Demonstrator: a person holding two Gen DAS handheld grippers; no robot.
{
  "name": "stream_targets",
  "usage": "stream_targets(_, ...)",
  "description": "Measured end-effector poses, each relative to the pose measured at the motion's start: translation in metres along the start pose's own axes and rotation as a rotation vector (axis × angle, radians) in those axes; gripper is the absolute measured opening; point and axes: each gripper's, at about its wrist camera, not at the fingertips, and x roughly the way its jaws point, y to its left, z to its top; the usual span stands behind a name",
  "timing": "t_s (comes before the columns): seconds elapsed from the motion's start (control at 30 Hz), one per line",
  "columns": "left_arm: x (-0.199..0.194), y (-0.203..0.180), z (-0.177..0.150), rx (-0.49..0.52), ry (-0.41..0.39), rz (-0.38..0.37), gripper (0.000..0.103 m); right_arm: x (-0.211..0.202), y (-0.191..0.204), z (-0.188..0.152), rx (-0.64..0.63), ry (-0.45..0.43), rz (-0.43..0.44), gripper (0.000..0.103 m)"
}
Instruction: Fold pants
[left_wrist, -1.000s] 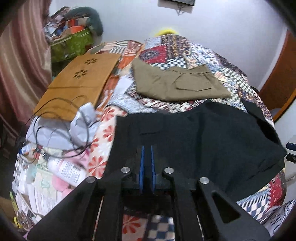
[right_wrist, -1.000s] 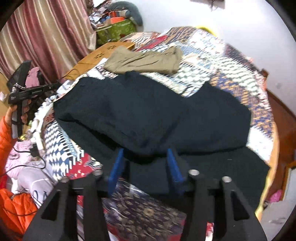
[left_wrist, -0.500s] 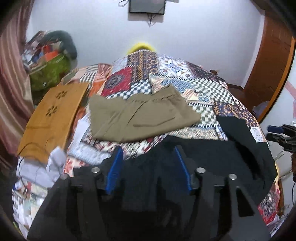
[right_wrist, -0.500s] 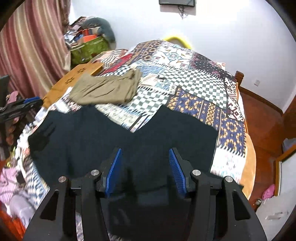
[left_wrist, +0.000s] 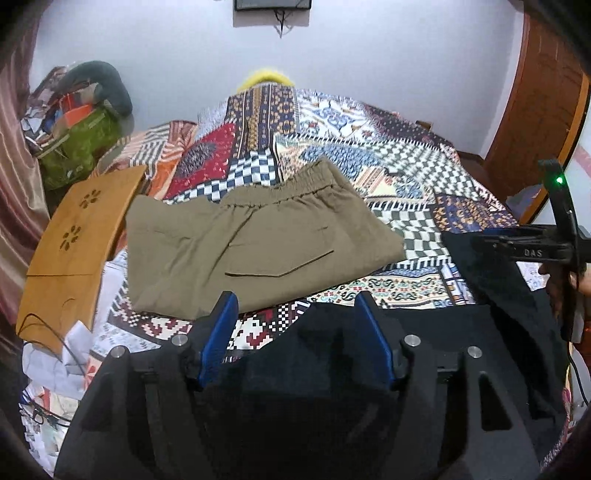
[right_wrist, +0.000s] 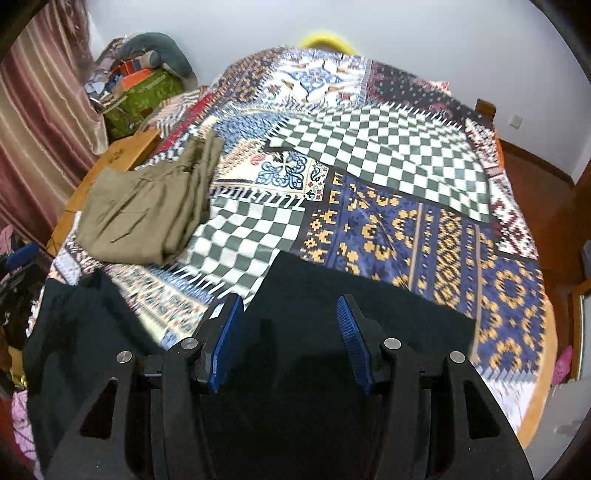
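Note:
The black pants (left_wrist: 461, 332) lie spread on the near part of the patchwork bed; they also show in the right wrist view (right_wrist: 332, 295). My left gripper (left_wrist: 295, 306) is open and empty above their near left part. My right gripper (right_wrist: 288, 306) is open and empty above a black pant leg. The right gripper's body shows at the right edge of the left wrist view (left_wrist: 532, 251). Folded olive pants (left_wrist: 251, 243) lie further back on the bed, also in the right wrist view (right_wrist: 147, 206).
A tan wooden board (left_wrist: 77, 236) lies at the bed's left edge beside cables and papers. A green bag (left_wrist: 77, 147) and clutter stand at the back left by a curtain. A wooden door (left_wrist: 543, 92) is on the right. The patchwork bedcover (right_wrist: 388, 155) stretches behind.
My left gripper opened, letting go of the black pants, and both grippers moved forward over the pants. The view now reaches further up the bed.

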Motion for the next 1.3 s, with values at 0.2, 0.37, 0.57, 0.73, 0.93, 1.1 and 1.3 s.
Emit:
stream_targets(0.2,0.026,0.003,0.000,-0.011,0.039,-0.001,0.065,0.040,-0.002,0.013,-0.004,0.091,0.016,0.049)
stream_targets(0.37,0.036,0.000,-0.004,0.002,0.058,0.003,0.065,0.046,-0.002,0.014,-0.046,0.084,0.023,0.048)
stream_targets(0.57,0.033,-0.006,-0.003,0.014,0.058,0.000,0.065,0.048,-0.005,0.010,-0.061,0.073,0.004,0.021)
stream_targets(0.73,0.021,-0.010,-0.002,0.022,0.046,0.001,0.065,0.040,-0.010,0.009,-0.036,0.061,0.016,0.011)
stream_targets(0.93,0.004,-0.017,-0.003,0.028,0.041,-0.005,0.065,-0.014,-0.013,0.008,-0.001,-0.059,0.038,0.010)
stream_targets(1.1,-0.014,-0.034,-0.005,0.046,0.031,-0.022,0.066,-0.084,-0.024,-0.001,0.019,-0.184,0.026,0.010)
stream_targets(1.3,-0.035,-0.064,-0.014,0.082,0.024,-0.073,0.068,-0.159,-0.039,-0.025,0.071,-0.314,0.002,0.010)
